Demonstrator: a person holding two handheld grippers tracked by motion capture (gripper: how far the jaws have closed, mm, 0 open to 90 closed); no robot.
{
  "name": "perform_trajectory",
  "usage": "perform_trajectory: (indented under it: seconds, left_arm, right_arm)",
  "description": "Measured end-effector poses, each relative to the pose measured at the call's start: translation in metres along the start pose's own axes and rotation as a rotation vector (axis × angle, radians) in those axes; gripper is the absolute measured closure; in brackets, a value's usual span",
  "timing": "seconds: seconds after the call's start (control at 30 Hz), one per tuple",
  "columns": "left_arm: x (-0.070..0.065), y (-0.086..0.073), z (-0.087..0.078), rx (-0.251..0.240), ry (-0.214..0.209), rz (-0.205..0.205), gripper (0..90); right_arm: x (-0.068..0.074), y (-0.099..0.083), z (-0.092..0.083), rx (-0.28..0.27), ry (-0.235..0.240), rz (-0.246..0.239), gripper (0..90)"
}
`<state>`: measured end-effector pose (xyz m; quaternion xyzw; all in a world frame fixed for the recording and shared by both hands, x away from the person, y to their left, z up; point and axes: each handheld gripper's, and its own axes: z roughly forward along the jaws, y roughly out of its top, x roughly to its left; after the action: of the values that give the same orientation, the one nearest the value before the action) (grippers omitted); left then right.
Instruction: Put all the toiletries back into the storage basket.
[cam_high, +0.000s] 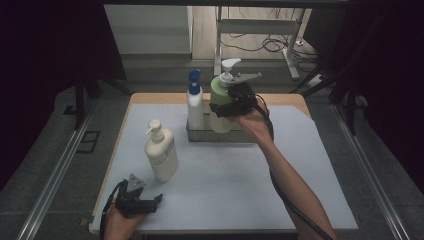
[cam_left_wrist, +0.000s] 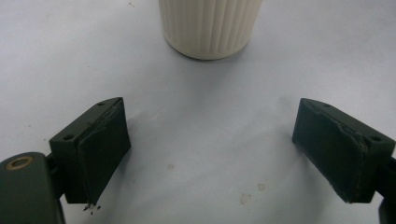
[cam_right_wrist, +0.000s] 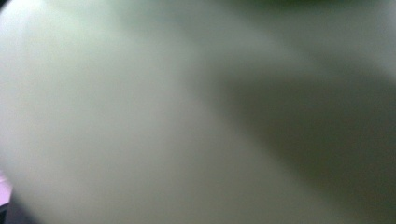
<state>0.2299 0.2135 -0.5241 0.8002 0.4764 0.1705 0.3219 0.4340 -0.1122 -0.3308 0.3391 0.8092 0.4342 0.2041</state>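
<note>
My right gripper (cam_high: 220, 110) is shut around the middle of a pale green pump bottle (cam_high: 220, 124) at the back of the table. The bottle stays upright, its base at the metal tray (cam_high: 220, 136); whether it rests in the tray I cannot tell. In the right gripper view the green bottle (cam_right_wrist: 140, 116) is a close blur. A white bottle with a blue cap (cam_high: 195, 102) stands in the tray's left end. A cream pump bottle (cam_high: 161, 152) stands front left. My left gripper (cam_high: 157, 201) lies low near the front edge, open (cam_left_wrist: 210, 140), facing the cream bottle's base (cam_left_wrist: 210, 25).
A light blue mat (cam_high: 250, 185) covers the wooden table. The right forearm reaches diagonally across the mat's right half. Dark curtains flank the table, and a desk frame with cables (cam_high: 270, 45) stands behind it.
</note>
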Motion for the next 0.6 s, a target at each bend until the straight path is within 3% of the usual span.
perform_trajectory:
  seconds: [0.6]
  left_arm:
    - [0.000, 0.000, 0.000, 0.002, -0.002, -0.002, 10.5]
  right_arm:
    - [-0.015, 0.008, 0.036, -0.001, -0.065, 0.007, 11.8]
